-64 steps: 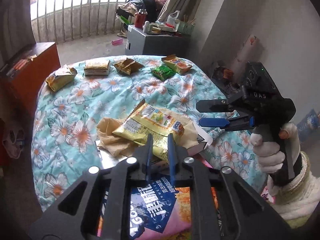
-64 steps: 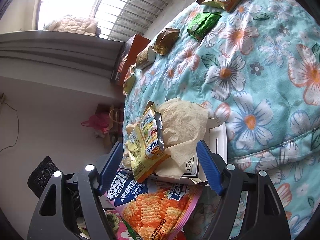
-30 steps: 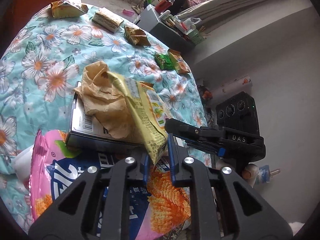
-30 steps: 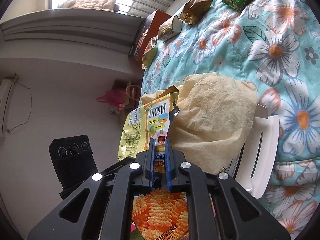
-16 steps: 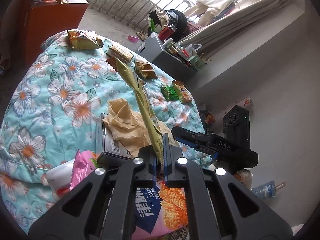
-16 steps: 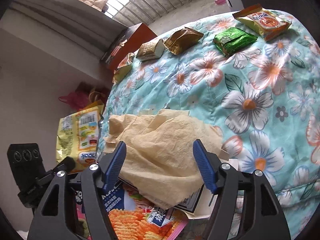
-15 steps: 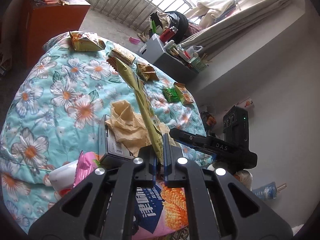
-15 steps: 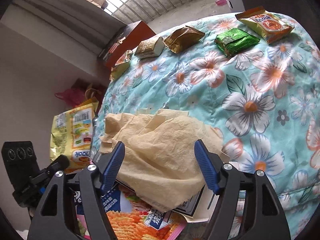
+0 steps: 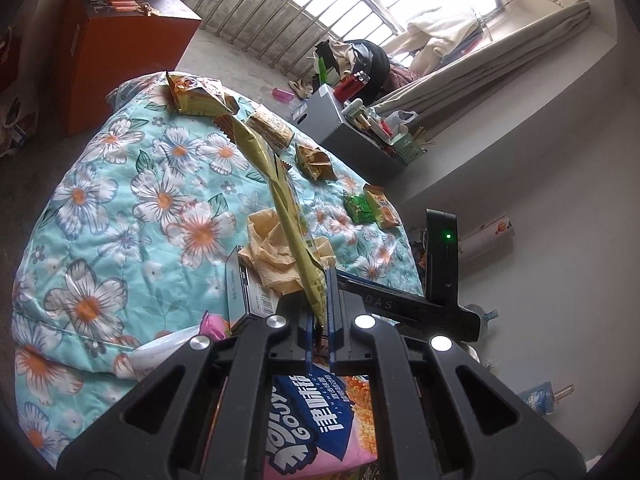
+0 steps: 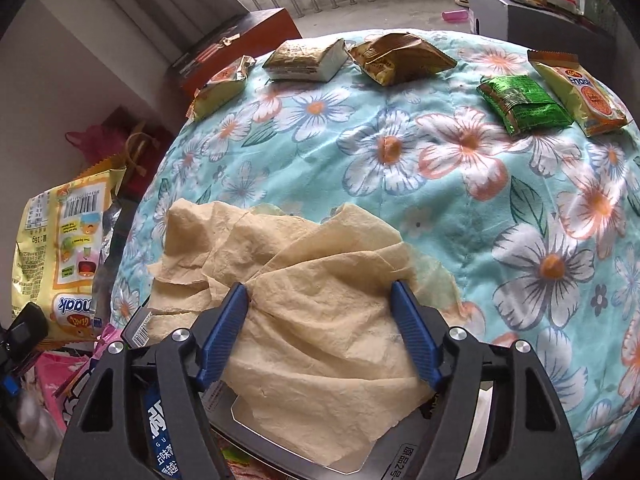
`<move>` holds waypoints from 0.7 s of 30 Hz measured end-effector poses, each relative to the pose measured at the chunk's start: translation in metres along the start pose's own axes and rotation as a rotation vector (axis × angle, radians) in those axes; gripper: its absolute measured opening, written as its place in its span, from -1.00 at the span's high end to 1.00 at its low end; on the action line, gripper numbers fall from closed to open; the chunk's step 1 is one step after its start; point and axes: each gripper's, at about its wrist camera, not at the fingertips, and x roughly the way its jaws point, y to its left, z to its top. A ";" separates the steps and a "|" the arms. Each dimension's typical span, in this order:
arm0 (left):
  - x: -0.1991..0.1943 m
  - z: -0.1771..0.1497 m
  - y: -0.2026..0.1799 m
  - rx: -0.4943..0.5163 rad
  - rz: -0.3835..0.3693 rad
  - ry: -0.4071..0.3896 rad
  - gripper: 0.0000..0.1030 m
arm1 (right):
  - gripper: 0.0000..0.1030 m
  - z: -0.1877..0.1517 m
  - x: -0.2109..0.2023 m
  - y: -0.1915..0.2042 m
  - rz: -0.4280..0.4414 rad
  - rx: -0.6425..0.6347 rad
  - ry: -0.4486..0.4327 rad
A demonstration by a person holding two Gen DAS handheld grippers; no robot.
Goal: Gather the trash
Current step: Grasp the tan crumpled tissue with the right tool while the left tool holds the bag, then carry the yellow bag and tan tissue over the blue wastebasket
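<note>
Flowered bedding (image 9: 120, 216) fills the left wrist view, with a barred window behind it, an orange cabinet (image 9: 120, 40) at the far left and a cluttered grey box (image 9: 340, 120) beyond the bed. The left gripper (image 9: 318, 320) is clamped tight on the lower end of a yellow snack packet (image 9: 276, 184), seen edge-on and rising away from the fingers. Below it, crumpled tan paper (image 9: 272, 244) lies on a flat carton (image 9: 244, 292), next to a pink and blue chip bag (image 9: 304, 428). Five more wrappers sit in a row along the far edge of the bed. The right gripper's black body (image 9: 440, 272) shows at right.

Across the right wrist view the same bedding (image 10: 440, 184) spreads out, the row of wrappers at its far edge: a yellow one (image 10: 220, 84), a brown block (image 10: 304, 60), a gold bag (image 10: 400, 60), a green packet (image 10: 520, 104) and an orange-printed packet (image 10: 580, 92). The right gripper (image 10: 320, 320) stands wide with its jaws closing, one finger either side of the tan paper (image 10: 312, 300); the left finger touches a fold. The yellow snack packet (image 10: 64, 256) hangs at the left edge, clear of the bed.
</note>
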 end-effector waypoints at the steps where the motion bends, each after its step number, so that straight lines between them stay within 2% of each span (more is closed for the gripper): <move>1: 0.000 0.000 0.001 -0.001 0.000 0.000 0.93 | -0.21 0.001 0.001 -0.001 -0.001 0.007 -0.002; 5: -0.001 0.001 0.003 -0.003 -0.002 -0.005 0.93 | 0.09 0.005 0.002 -0.005 -0.010 0.035 -0.012; 7: -0.001 0.002 0.004 -0.005 -0.004 -0.009 0.93 | 0.37 0.007 0.004 -0.008 -0.017 0.048 -0.010; 12: -0.003 0.003 0.005 -0.001 -0.002 -0.021 0.93 | 0.78 0.006 0.000 -0.016 0.002 0.088 -0.041; 21: -0.012 0.004 -0.006 0.037 0.002 -0.058 0.93 | 0.87 0.004 -0.049 -0.036 0.047 0.164 -0.190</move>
